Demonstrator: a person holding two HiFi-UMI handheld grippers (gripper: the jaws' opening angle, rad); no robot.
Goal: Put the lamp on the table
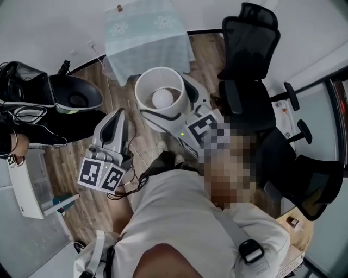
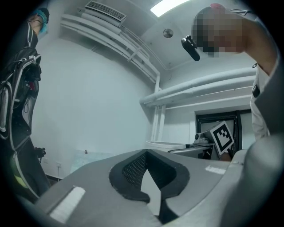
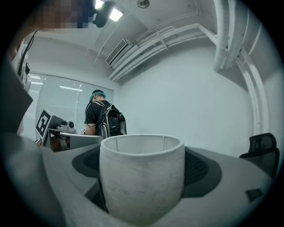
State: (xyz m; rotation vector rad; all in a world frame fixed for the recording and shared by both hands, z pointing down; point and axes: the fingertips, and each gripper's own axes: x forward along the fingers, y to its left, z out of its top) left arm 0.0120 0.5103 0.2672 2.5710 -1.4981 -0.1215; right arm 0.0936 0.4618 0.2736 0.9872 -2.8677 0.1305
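The lamp (image 1: 161,95) has a white drum shade with a round bulb inside, and I look down into it in the head view. It hangs above the wooden floor, short of the table (image 1: 145,33), which wears a pale green cloth. My right gripper (image 1: 163,120) is shut on the lamp just below the shade. In the right gripper view the shade (image 3: 141,175) fills the space between the jaws. My left gripper (image 1: 120,114) hovers to the lamp's left, shut and empty (image 2: 146,153). The shade's rim (image 2: 166,144) shows beyond it.
Two black office chairs (image 1: 249,59) (image 1: 307,182) stand to the right. A person with a black backpack (image 3: 101,117) is at the left, by a dark bag (image 1: 76,95). A white cabinet (image 1: 24,187) sits at lower left. A small object (image 1: 119,8) rests on the table.
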